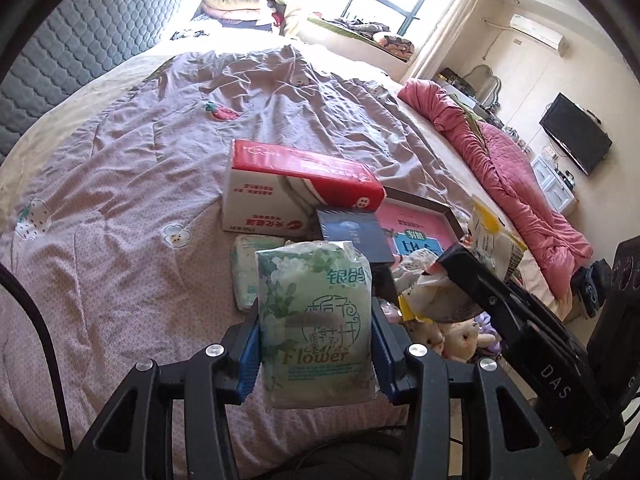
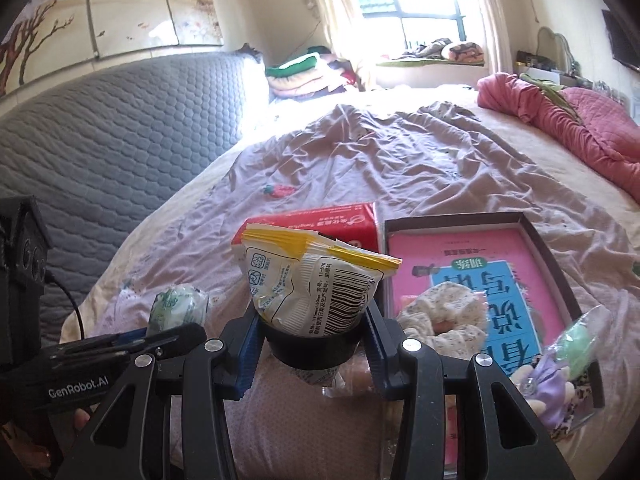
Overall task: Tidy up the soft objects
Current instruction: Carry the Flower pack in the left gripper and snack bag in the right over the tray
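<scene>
The left gripper point(image 1: 316, 344) was clamped on a green tissue pack point(image 1: 316, 328), held clear above the bed, its long axis running away from the wrist and its printed face toward the camera. The right gripper point(image 2: 314, 340) was clamped on a white-and-yellow packet point(image 2: 312, 280), standing upright, crimped yellow end uppermost, barcode facing the camera. Beyond lay a red-and-white tissue box point(image 1: 296, 188) beside a dark tray point(image 2: 540, 236) holding a pink book point(image 2: 472, 264) and a floral scrunchie point(image 2: 444, 316). The surface was a creased mauve quilt point(image 1: 120, 184) on a bed with a grey padded headboard point(image 2: 120, 128); a window point(image 2: 416, 4) stood behind.
</scene>
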A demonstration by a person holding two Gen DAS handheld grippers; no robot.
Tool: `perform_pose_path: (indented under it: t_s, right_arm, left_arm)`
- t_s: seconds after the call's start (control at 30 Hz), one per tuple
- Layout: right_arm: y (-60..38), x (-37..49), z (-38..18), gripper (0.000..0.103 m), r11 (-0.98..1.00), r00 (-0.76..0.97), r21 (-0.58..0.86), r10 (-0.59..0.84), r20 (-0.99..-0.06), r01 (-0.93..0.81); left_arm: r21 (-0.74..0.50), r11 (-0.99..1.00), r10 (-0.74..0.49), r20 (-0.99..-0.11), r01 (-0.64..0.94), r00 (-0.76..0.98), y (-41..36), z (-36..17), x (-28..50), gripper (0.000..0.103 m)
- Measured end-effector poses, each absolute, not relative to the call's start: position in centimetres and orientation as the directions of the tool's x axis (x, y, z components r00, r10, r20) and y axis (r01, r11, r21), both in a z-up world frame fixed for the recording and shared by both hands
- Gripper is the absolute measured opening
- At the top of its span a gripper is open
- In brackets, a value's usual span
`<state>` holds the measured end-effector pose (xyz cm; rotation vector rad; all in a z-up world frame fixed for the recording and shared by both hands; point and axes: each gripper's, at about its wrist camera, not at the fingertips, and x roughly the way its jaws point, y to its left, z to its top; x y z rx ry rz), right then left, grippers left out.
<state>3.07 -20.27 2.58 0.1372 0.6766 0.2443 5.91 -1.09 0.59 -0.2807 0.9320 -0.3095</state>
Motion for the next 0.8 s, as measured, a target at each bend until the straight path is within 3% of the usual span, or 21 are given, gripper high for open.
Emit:
perform_pose_path:
  t_s: [0.8]
  right_arm:
    - [-34.2, -0.3, 4.1, 0.047, 0.957, 0.826, 0.282, 0.100, -0.555, 0.074]
  left_arm:
    - [-0.181, 0.934, -0.327, -0.784, 0.309, 0.528, -12.5, 3.5, 3.8, 0.047]
